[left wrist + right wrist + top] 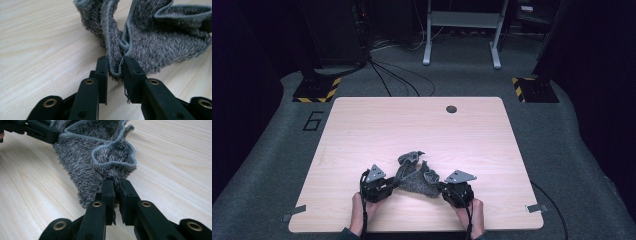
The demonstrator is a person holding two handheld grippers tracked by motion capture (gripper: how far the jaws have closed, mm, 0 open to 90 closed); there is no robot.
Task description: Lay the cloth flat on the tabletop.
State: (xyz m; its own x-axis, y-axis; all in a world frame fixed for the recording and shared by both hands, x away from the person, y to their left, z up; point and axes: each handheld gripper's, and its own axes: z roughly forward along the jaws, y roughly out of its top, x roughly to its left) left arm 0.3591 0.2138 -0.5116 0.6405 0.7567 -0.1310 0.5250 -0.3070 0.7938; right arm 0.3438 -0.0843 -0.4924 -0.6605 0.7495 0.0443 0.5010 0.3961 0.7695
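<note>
A crumpled grey fluffy cloth [414,177] lies near the front middle of the wooden table [362,130], held between both grippers. My left gripper [388,186] is shut on the cloth's left edge; in the left gripper view the jaws pinch a fold of the cloth [150,42] at the left gripper's tips [116,65]. My right gripper [443,187] is shut on the right edge; in the right gripper view the hemmed border of the cloth [85,157] bunches just above the right gripper's tips [115,183]. The left gripper [40,131] also appears at the top left there.
A dark round hole [451,109] sits near the table's far edge. Beyond the table are floor cables [397,75], a grey metal stand [462,30] and two yellow-black striped bases [317,90]. The person's hands [362,212] enter at the front edge.
</note>
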